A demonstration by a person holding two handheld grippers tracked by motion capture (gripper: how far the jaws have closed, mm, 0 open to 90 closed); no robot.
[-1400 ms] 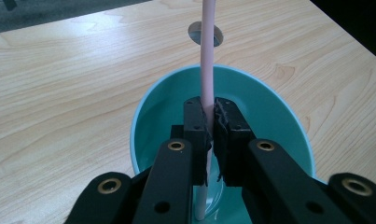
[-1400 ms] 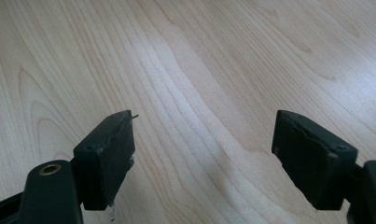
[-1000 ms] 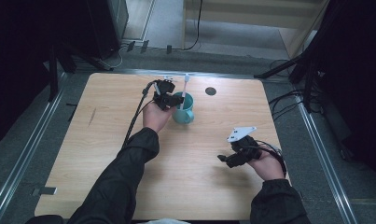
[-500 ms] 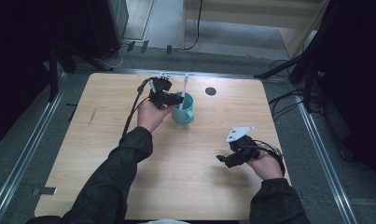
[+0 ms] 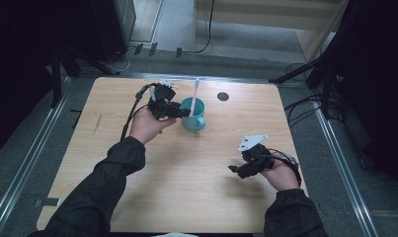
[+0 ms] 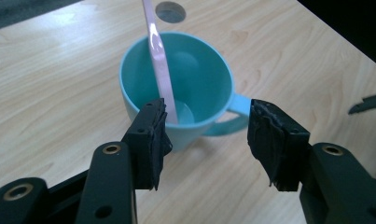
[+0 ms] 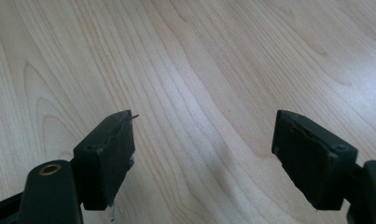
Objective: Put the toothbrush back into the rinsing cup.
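Teal mug (image 5: pixel 192 113) — upright on the far middle of the wooden table (image 5: pixel 186 197), handle toward the person's right, with a pale pink toothbrush (image 5: pixel 195 96) standing inside and leaning on the rim. Left gripper (image 6: pixel 206 133) — just beside the mug on its near-left side, jaws just opened wide, nothing pinched between them. Right gripper (image 7: pixel 204 154) — well apart over bare table at near right, jaws spread and empty.
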